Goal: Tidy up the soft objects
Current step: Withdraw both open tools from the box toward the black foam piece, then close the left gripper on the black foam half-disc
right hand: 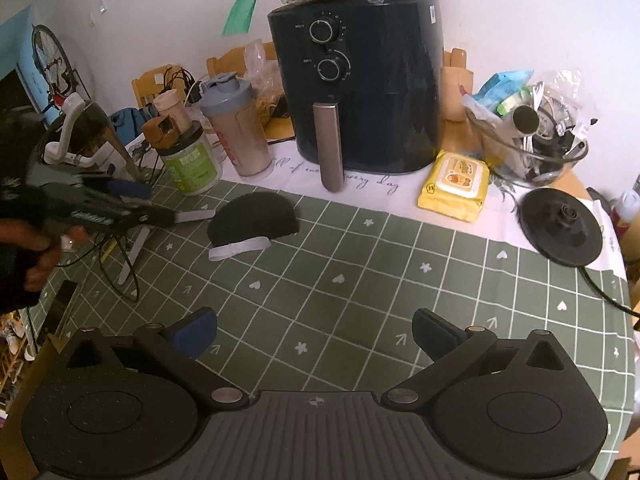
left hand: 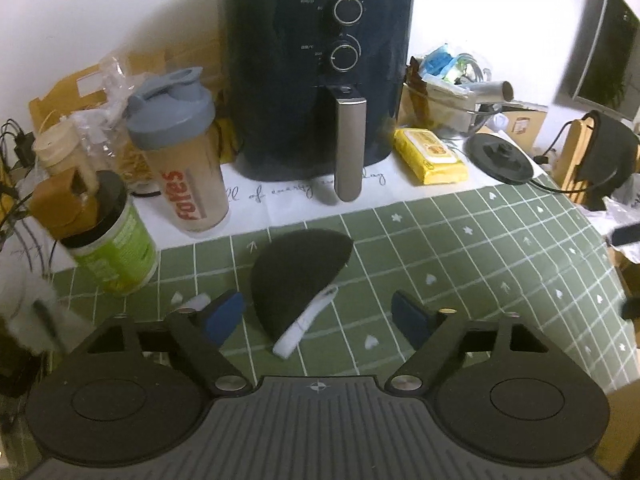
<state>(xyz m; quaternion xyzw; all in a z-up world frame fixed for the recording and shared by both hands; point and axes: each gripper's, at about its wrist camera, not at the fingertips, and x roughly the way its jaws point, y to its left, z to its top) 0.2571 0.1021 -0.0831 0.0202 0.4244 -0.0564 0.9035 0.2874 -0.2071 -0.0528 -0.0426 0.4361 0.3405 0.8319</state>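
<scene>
- Shaker bottle (left hand: 182, 152): clear plastic, grey flip lid, red lettering reading "Fores" up its side; stands at 10 o'clock from the mask in the left wrist view.
- Green-labelled jar (left hand: 116, 236): cylindrical, black lid, print too blurred to read; a brown block rests on top.
- Air fryer (left hand: 320, 76): dark, glossy, rounded body with two dials and a brushed metal handle; the small dial markings are illegible.
- Wet-wipe pack (right hand: 454, 186): yellow soft pack with a printed flap label, unreadable; at 5 o'clock from the fryer in the right wrist view.
- Kettle base (right hand: 562, 228): flat black disc with a central connector and a trailing cord.
- Tablecloth (left hand: 460, 260): green with a white grid and small hearts, stars and arrows; the white border carries cursive script, partly hidden, ending "day".
- Black eye mask (left hand: 298, 276): soft, matte, half-moon shape with a white elastic strap (left hand: 306, 322) along its straight edge; lies flat on the green cloth, at 6 o'clock from the fryer handle.
- Left gripper (left hand: 318, 316): blue-padded fingers spread wide, straddling the mask's near end; contact cannot be told.
- Right gripper (right hand: 316, 332): fingers wide apart above bare cloth, holding nothing, well apart from the mask at 11 o'clock.
</scene>
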